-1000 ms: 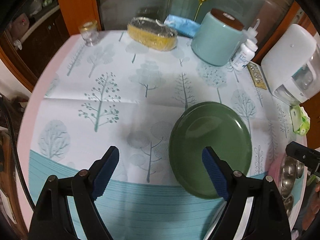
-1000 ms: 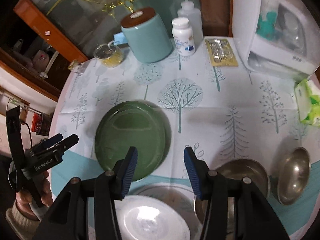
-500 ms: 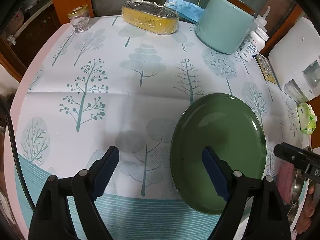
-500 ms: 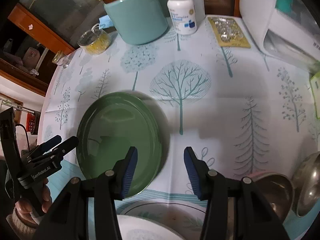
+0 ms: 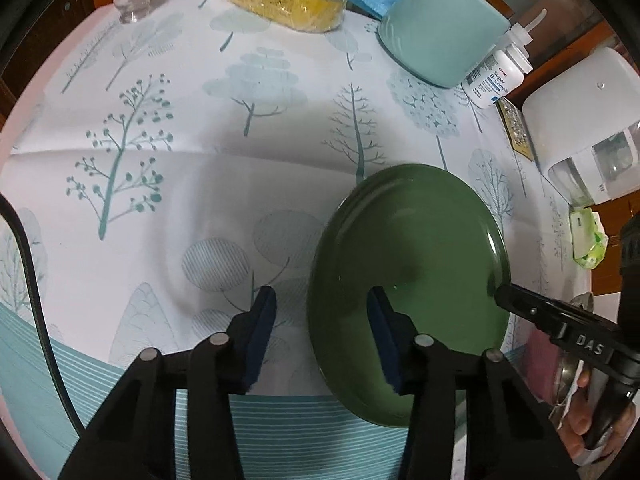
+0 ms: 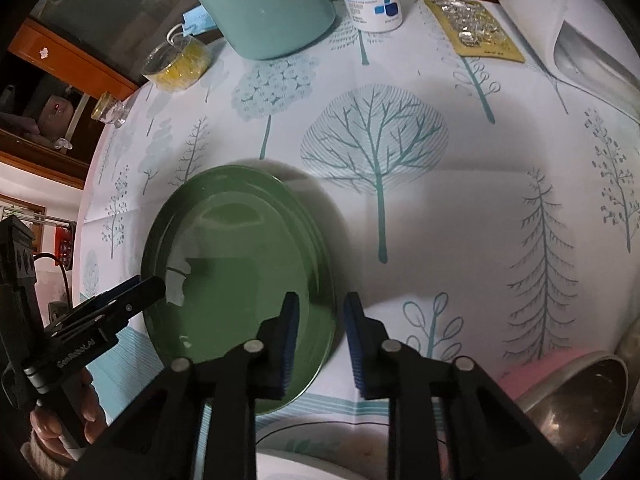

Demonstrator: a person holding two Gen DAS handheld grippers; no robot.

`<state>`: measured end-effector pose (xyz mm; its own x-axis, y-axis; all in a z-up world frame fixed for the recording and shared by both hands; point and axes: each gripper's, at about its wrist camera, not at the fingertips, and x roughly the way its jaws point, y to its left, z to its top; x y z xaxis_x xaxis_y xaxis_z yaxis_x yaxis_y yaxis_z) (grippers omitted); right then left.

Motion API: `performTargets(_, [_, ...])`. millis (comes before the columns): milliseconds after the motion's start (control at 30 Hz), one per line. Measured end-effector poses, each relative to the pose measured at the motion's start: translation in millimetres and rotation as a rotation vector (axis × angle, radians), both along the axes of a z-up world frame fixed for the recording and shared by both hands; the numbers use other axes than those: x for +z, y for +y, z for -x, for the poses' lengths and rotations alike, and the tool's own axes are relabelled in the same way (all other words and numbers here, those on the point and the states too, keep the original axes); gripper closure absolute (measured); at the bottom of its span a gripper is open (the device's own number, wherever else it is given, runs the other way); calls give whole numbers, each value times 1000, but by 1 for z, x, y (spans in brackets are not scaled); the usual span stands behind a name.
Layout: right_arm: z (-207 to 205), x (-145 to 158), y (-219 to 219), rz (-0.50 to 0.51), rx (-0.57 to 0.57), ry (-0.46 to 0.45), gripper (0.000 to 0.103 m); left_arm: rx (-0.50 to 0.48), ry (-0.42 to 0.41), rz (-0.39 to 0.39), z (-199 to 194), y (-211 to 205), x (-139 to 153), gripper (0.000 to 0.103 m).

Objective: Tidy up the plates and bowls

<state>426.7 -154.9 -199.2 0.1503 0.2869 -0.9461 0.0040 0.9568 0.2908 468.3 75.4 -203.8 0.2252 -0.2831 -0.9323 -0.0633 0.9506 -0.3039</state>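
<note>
Two hand-held grippers straddle opposite rims of one green plate [image 5: 408,276] lying flat on the tree-print counter [image 5: 200,160]. Left hand-held gripper [image 5: 322,324] has its jaws closing around the plate's left rim, pads not yet touching. Right hand-held gripper [image 6: 320,334] is likewise closing over the right rim, pads apart from it.

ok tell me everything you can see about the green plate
The green plate is round, glossy and dark green, ceramic by its look, with a raised rim. It lies flat and empty on the tree-print tablecloth. The closing left gripper and right gripper each straddle one edge; contact can't be confirmed.
</note>
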Motion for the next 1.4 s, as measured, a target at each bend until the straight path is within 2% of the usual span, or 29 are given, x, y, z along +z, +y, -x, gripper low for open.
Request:
performTargets(133, [-1, -6, 0, -7, -16, 18, 92, -20, 12, 32, -2, -3, -3, 81])
performTargets(300, [1, -7, -4, -20, -35, 16, 96, -19, 6, 19, -2, -4, -3, 92])
performTargets(700, [15, 16, -7, 0, -32, -24, 98, -44, -33, 43, 13, 1, 19, 93])
performTargets(900, [31, 26, -13, -16, -38, -30, 98, -26, -45, 148, 30, 14, 35, 93])
performTargets(967, [40, 33, -14, -29, -39, -37, 98, -41, -54, 155, 39, 14, 42, 93])
performTargets(1200, [85, 64, -22, -41, -30, -56, 98, -101, -60, 201, 86, 14, 76, 93])
performTargets(1400, [143, 95, -31, -74, -6, -67, 98, -146, -65, 211, 157, 11, 112, 93])
